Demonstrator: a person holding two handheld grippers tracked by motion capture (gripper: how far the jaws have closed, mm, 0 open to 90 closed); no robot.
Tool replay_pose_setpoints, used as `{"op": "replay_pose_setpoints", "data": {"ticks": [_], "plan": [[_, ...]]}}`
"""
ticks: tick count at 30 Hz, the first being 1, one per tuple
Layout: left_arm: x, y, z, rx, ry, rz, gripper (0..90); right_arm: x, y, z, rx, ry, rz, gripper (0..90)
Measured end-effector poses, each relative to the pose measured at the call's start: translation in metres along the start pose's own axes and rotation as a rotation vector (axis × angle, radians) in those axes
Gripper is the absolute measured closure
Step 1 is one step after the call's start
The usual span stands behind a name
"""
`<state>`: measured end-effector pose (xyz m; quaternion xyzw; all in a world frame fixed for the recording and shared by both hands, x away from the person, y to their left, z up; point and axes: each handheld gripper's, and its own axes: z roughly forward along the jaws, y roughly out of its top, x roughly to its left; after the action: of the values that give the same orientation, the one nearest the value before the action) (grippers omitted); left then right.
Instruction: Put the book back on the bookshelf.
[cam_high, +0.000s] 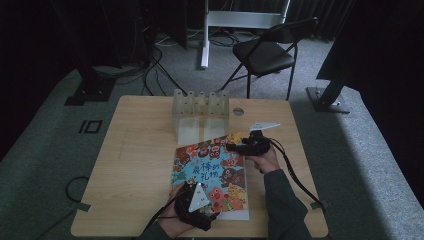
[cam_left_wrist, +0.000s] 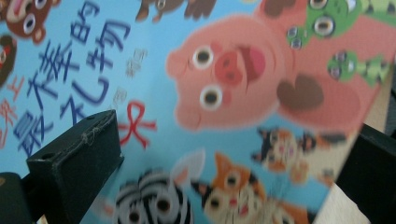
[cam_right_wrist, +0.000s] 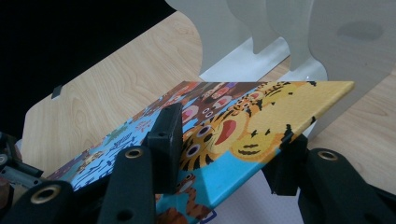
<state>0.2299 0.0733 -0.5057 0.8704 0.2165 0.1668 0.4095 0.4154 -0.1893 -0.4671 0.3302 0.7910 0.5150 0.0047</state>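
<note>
A smooth, slightly glossy printed cover is seen on the picture book (cam_high: 210, 172). Pale, matt wood grain is shown by the table (cam_high: 135, 150). The rack (cam_high: 200, 107) is made of frosted, translucent plastic.

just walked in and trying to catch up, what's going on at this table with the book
A person is handling a colourful picture book on the wooden table with a tool in each hand. The right tool has the book's far corner between its jaws, one above the cover and one below, and that corner is raised off the table. The left tool is at the book's near edge, its jaws apart over the cover. A clear slotted rack stands just beyond the book.
</note>
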Motion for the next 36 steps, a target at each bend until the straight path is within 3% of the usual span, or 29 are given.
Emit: {"op": "replay_pose_setpoints", "data": {"ticks": [4,7,9,12,21,31,36], "plan": [[0.007,-0.012,-0.011,0.006,-0.005,-0.054,1.1,0.002,0.003,0.0,0.009,-0.003,-0.007,54.4],[0.015,-0.022,-0.022,-0.001,-0.042,-0.123,1.1,0.003,0.005,0.0,0.01,-0.004,-0.012,54.5],[0.016,-0.027,-0.026,0.015,-0.021,-0.121,1.1,0.003,0.006,0.0,0.01,-0.004,-0.015,54.6],[0.018,-0.03,-0.029,0.019,-0.021,-0.13,1.1,0.006,0.01,0.0,0.016,-0.01,-0.02,54.9],[0.022,-0.027,-0.043,-0.017,-0.014,-0.15,1.1,0.015,0.021,0.0,0.029,-0.029,-0.04,56.1],[0.052,-0.034,-0.046,-0.052,0.035,-0.236,1.1,0.025,0.025,-0.005,0.001,-0.047,-0.058,58.5],[0.068,-0.035,-0.043,-0.082,0.033,-0.29,1.1,0.029,0.028,-0.011,-0.024,-0.051,-0.066,60.6]]}}
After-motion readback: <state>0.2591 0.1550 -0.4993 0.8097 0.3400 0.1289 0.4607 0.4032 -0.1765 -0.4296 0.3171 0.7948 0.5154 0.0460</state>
